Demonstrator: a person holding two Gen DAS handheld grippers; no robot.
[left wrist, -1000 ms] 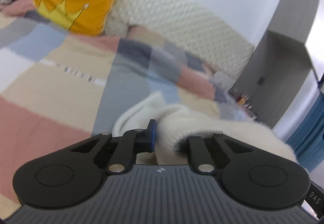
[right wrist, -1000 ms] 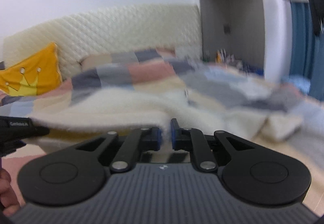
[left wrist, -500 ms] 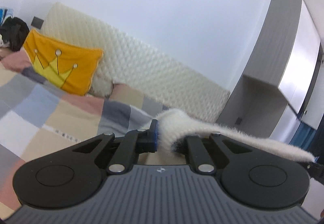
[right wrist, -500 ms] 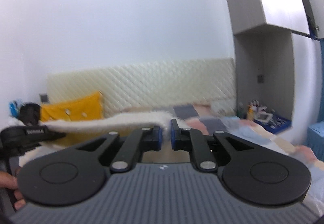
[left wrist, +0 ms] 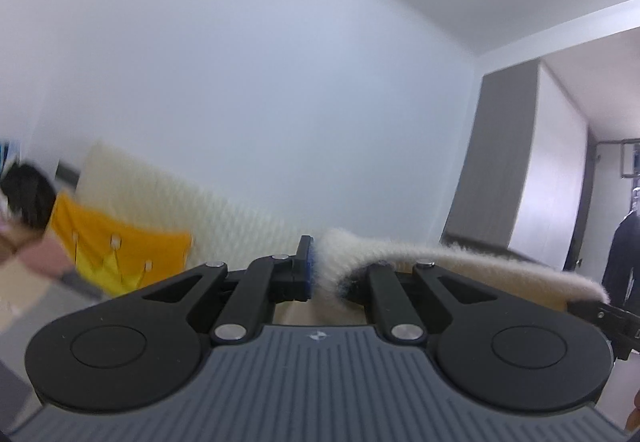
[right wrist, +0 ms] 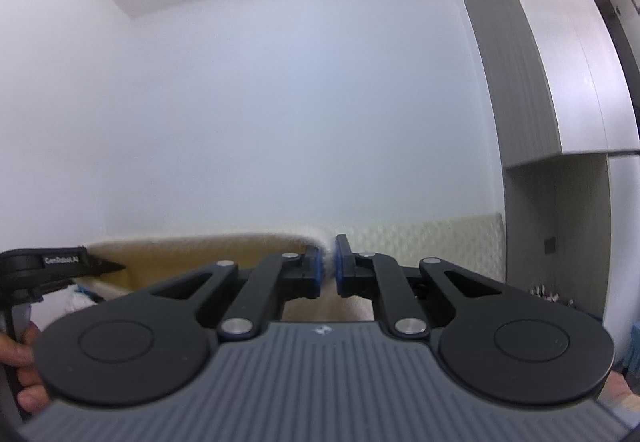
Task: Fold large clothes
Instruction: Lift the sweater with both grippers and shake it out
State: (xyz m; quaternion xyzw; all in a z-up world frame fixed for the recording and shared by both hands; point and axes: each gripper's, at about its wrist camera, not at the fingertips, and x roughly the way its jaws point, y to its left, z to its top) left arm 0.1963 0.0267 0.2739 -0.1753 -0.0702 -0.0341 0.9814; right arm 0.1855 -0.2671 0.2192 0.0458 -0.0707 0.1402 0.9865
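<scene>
Left gripper (left wrist: 326,274) and right gripper (right wrist: 327,266) are both clamping the fluffy cream fleece garment (left wrist: 440,258), which is stretching between them, raised in front of the white wall (right wrist: 280,102).

1. From my left wrist view, only a blurred strip of the bed (left wrist: 24,294) shows at the lower left, its cover in pale pink and tan patches.
2. A yellow cushion (left wrist: 120,254) with a crown design rests on that bed, leaning against the cream quilted headboard (left wrist: 224,226).
3. A dark, blurred object (left wrist: 28,190) sits at the far left by the cushion; I cannot tell what it is.
4. From my right wrist view, the headboard (right wrist: 432,238) shows again along the wall; the bed surface itself is hidden.
</scene>
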